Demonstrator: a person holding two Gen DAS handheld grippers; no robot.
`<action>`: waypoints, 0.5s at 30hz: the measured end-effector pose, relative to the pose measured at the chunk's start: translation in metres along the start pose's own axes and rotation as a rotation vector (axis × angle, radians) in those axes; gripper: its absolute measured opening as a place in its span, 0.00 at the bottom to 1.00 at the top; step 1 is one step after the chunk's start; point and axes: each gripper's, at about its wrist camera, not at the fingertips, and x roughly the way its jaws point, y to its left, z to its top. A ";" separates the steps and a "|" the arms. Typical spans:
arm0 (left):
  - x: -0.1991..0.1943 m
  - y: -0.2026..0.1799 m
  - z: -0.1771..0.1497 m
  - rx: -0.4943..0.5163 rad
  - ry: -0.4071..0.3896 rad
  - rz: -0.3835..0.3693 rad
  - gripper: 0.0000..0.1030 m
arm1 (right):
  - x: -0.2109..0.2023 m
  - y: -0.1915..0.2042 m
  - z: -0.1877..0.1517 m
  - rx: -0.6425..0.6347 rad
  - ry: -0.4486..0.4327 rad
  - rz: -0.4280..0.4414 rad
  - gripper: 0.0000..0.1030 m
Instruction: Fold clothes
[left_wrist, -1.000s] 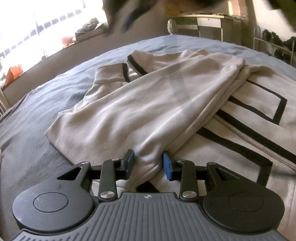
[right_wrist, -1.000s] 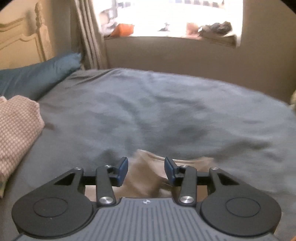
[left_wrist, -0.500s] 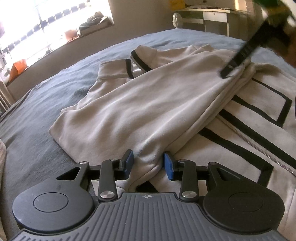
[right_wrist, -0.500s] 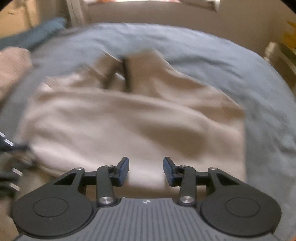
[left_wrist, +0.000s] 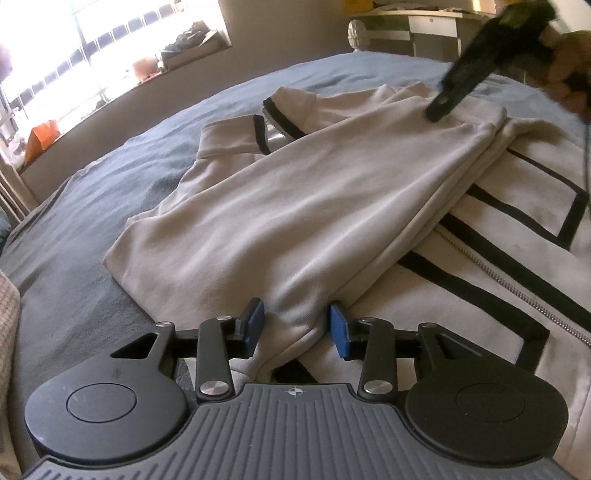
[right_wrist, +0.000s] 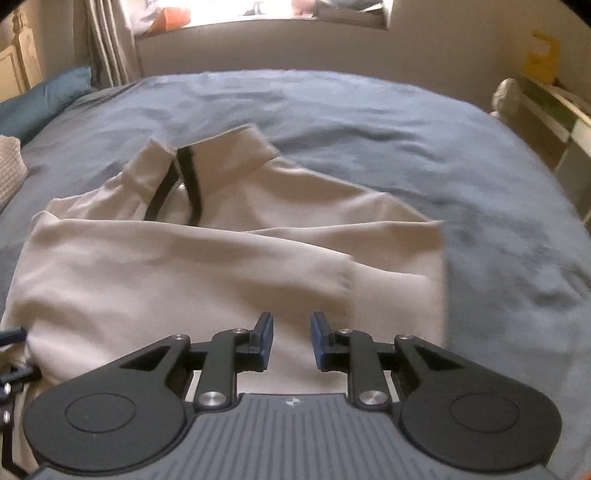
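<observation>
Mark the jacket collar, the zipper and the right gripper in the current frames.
jacket collar (right_wrist: 229, 147), right wrist view, on the standing collar band.
zipper (left_wrist: 517, 286), left wrist view, on the metal teeth.
right gripper (right_wrist: 291, 339), right wrist view, midway between its fingertips, jaws closing over the fabric.

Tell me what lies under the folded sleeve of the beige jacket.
Under the folded sleeve lies the jacket front with black stripes and its zipper; how far they continue beneath it is covered.

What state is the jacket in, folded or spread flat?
Partly folded. One side of the cream jacket is turned over onto the front, covering part of the zipper and black stripes; the other side lies flat on the bed.
</observation>
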 end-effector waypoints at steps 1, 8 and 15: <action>0.000 0.000 0.000 0.000 0.000 -0.001 0.38 | 0.010 0.001 0.003 0.012 0.008 -0.014 0.23; -0.001 0.002 -0.003 0.009 -0.008 -0.005 0.38 | 0.044 -0.036 0.016 0.348 -0.024 -0.030 0.21; -0.002 0.003 -0.006 0.002 -0.016 -0.013 0.38 | 0.032 -0.007 0.022 0.253 -0.056 -0.055 0.35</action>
